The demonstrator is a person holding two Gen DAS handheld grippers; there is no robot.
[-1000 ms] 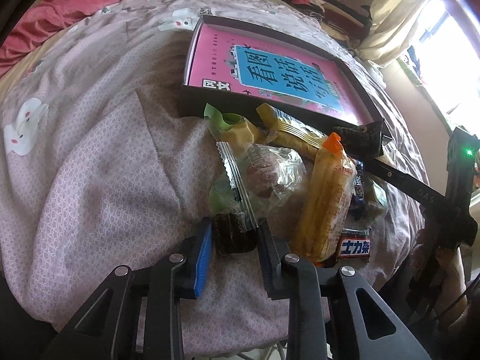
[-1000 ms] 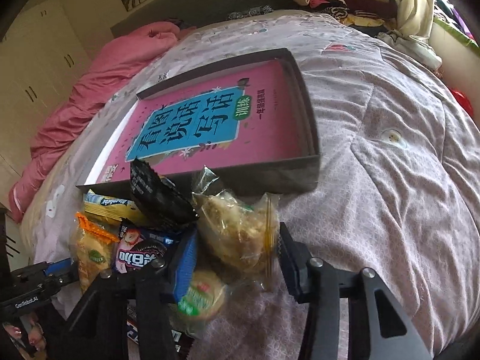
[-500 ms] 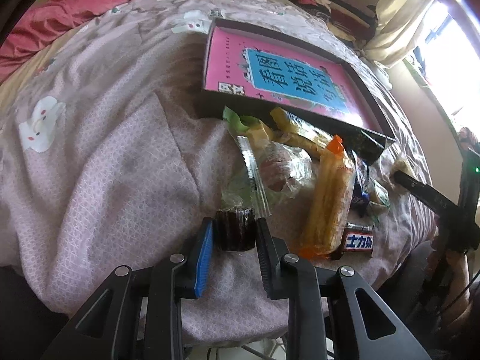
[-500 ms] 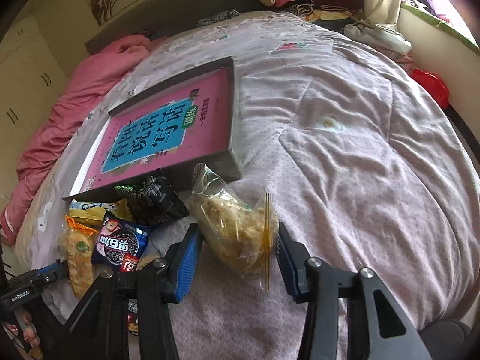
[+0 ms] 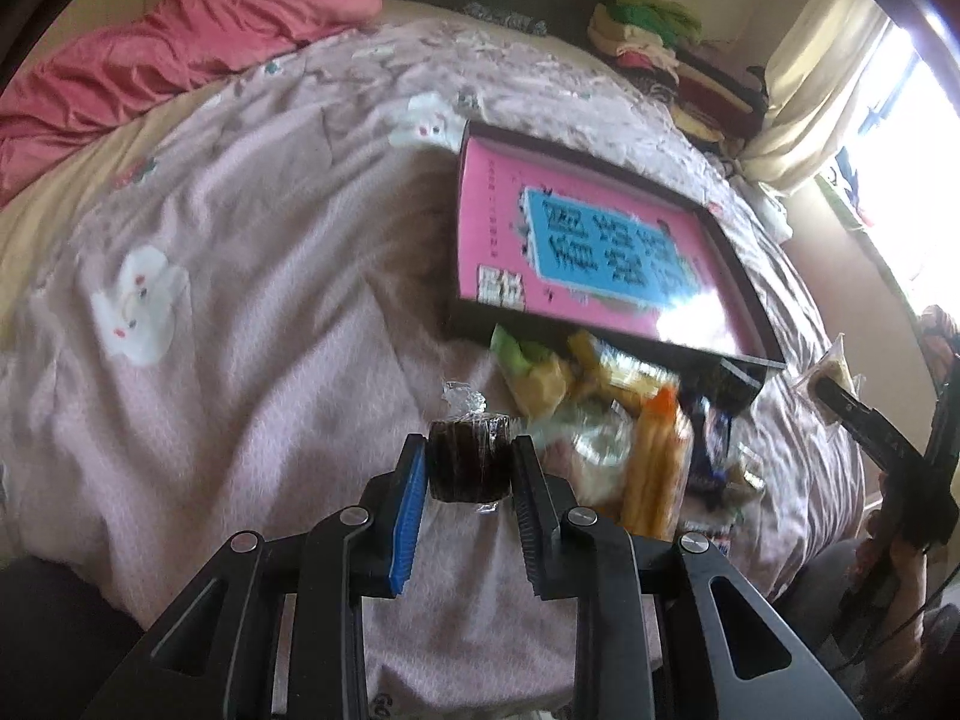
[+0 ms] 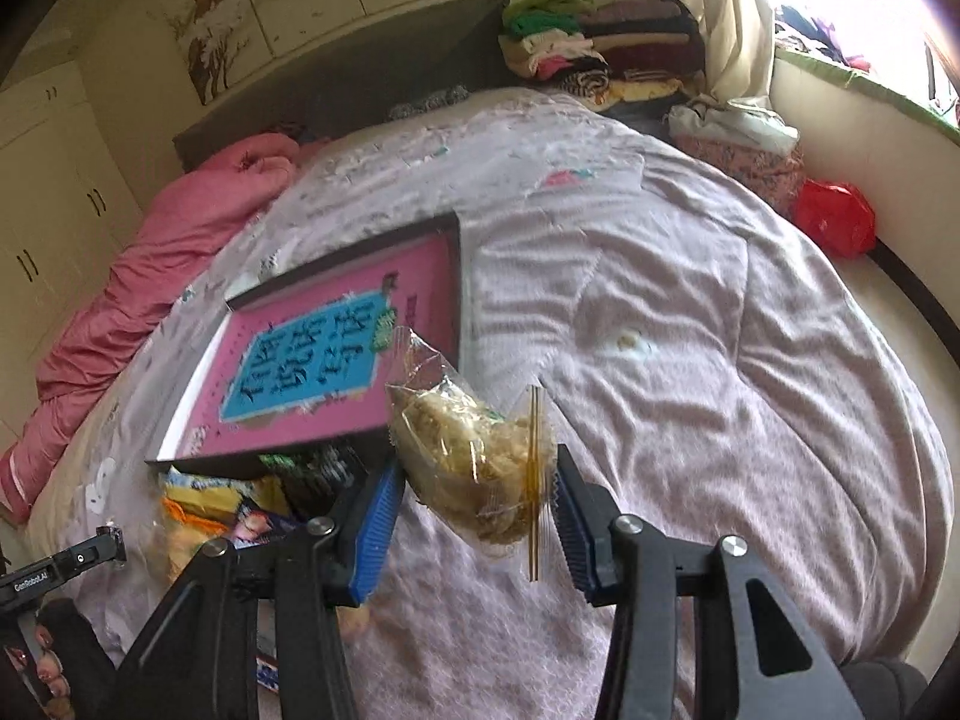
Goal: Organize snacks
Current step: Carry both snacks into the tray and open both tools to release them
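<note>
My left gripper (image 5: 468, 468) is shut on a dark brown wrapped snack (image 5: 469, 461) and holds it above the bedspread. My right gripper (image 6: 474, 498) is shut on a clear bag of pale yellow snacks (image 6: 474, 450), lifted above the bed. A dark tray (image 5: 753, 276) with a pink and blue book (image 5: 576, 240) in it lies on the bed; it also shows in the right wrist view (image 6: 459, 276). A pile of snack packets (image 5: 630, 420) lies at the tray's near edge, also in the right wrist view (image 6: 228, 510). The right gripper shows at the right of the left wrist view (image 5: 864, 420).
The bed has a pink patterned quilt (image 6: 690, 360). A rolled pink blanket (image 5: 150, 66) lies at the head. Folded clothes (image 6: 588, 54) are stacked beyond the bed. A red bag (image 6: 834, 222) sits by the wall under the window.
Both grippers have lifted up and back from the pile with their snacks. The dark snack came free of the pile; the yellow bag now hangs over the tray's corner.
</note>
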